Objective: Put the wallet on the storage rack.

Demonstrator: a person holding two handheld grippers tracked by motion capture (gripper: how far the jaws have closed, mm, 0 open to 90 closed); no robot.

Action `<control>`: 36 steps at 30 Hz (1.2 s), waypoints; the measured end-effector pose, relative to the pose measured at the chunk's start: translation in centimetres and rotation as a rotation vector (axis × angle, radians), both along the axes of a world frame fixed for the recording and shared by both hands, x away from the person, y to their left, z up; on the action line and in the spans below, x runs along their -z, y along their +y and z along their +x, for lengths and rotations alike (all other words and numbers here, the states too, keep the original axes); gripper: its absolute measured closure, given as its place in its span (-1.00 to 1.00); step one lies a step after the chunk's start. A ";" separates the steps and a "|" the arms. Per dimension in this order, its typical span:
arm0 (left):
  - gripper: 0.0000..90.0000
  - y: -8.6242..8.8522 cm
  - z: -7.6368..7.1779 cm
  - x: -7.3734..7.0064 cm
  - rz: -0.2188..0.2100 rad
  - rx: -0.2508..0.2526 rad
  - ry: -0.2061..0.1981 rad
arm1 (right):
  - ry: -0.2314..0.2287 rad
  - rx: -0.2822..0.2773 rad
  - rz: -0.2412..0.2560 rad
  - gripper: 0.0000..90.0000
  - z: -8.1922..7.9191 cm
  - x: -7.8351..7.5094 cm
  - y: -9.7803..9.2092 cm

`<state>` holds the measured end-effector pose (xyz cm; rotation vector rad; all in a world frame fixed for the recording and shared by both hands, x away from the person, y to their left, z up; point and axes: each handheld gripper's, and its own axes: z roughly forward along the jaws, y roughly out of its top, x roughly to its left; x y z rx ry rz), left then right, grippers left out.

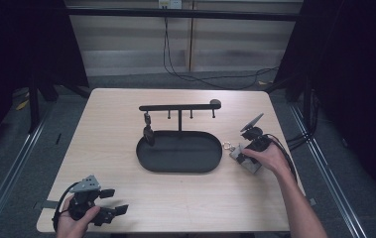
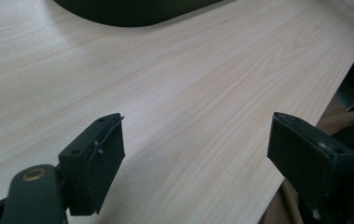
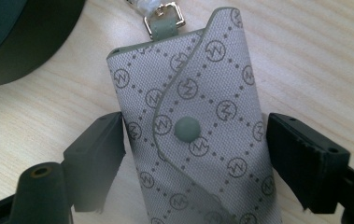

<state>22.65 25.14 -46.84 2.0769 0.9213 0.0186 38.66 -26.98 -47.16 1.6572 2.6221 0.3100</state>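
Pouch (image 3: 193,126): we read one repeated sign woven into its grey cloth, a circled zigzag monogram resembling "W" or "M", set in a dotted diamond grid around the green snap (image 3: 187,129). We find no other lettering.

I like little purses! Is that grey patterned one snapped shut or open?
Shut. The grey patterned fabric key pouch has its curved flap folded across the front, with the green snap button over it.
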 end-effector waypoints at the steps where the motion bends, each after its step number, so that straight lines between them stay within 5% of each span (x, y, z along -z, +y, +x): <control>1: -0.58 0.0 0.0 0.0 -0.001 0.000 0.001 | 0.000 0.000 0.000 -0.55 0.0 0.0 0.0; 20: -0.58 0.0 -0.1 -0.1 0.000 -0.001 -0.002 | 0.036 -0.022 -0.075 -0.41 0.4 0.3 1.2; 36: -0.59 0.1 0.0 -0.1 -0.010 0.000 0.004 | 0.074 0.003 -0.063 -0.32 0.5 -0.2 1.4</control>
